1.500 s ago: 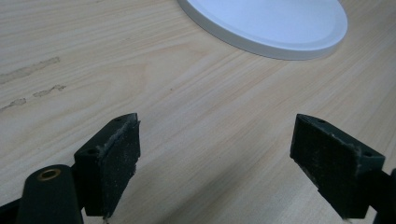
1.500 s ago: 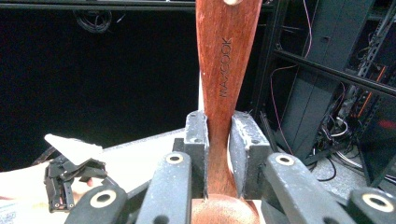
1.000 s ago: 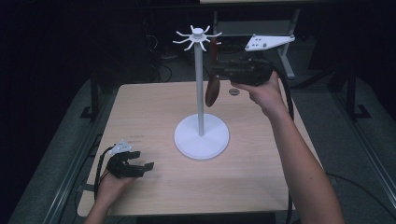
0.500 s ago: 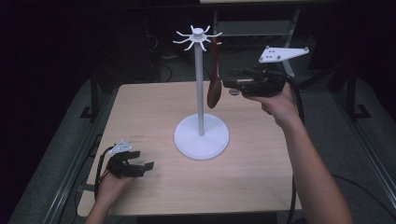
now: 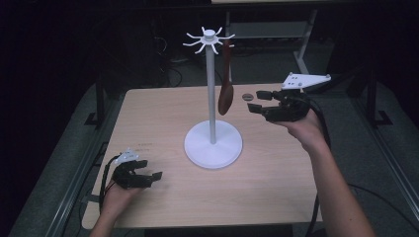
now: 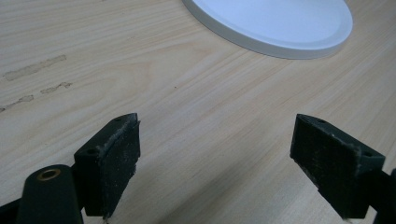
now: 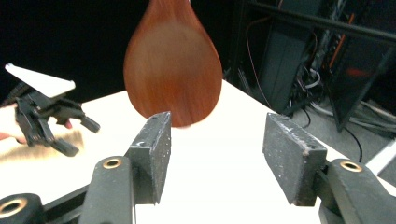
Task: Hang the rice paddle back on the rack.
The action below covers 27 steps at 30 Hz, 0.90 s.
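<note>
Brown wood catches my eye first: the spoon (image 5: 226, 96) hangs bowl-down from a hook of the white stand (image 5: 213, 143), which sits mid-table (image 5: 163, 113). My right gripper (image 5: 257, 104) is just beside the bowl, to its right in the high view, its jaws having just been opening; they now stand apart with nothing between them, the bowl (image 7: 173, 70) hanging beyond the tips. My left gripper (image 5: 155, 176) rests near the front left edge, jaws wide and empty over bare table. I can read no label or writing anywhere; a small dark disc (image 5: 247, 97) lies behind the spoon.
</note>
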Tool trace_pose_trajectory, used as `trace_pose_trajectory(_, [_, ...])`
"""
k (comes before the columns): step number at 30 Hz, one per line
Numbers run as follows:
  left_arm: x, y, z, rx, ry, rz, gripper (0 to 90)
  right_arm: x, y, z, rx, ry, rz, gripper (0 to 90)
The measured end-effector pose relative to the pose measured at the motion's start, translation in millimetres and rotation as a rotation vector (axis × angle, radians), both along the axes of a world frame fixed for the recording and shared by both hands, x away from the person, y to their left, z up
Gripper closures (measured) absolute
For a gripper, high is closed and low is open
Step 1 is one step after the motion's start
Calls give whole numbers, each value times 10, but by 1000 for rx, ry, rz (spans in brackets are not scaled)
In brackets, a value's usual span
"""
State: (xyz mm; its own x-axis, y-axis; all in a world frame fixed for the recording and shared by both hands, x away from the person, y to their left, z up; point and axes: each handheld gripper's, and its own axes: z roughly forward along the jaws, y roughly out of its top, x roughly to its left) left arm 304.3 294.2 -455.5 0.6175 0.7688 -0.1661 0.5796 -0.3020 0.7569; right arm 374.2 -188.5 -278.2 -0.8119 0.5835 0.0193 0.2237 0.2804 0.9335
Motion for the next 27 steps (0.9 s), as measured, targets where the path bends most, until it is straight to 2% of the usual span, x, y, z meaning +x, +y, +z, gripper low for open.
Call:
trace_pose_trajectory(14, [-10,1,-3,5,-3,-14,153,-62,-217,-440,-35,61,-74,379])
trace_pose_trajectory(16, [-12,-9,-6,-6,-4,-10,153,-80,-247,-516,-33,78,-85,373])
trace_pose_trajectory(27, [-15,-11,-6,-2,-1,-17,152,-174,-386,-923,-43,160,-128,347])
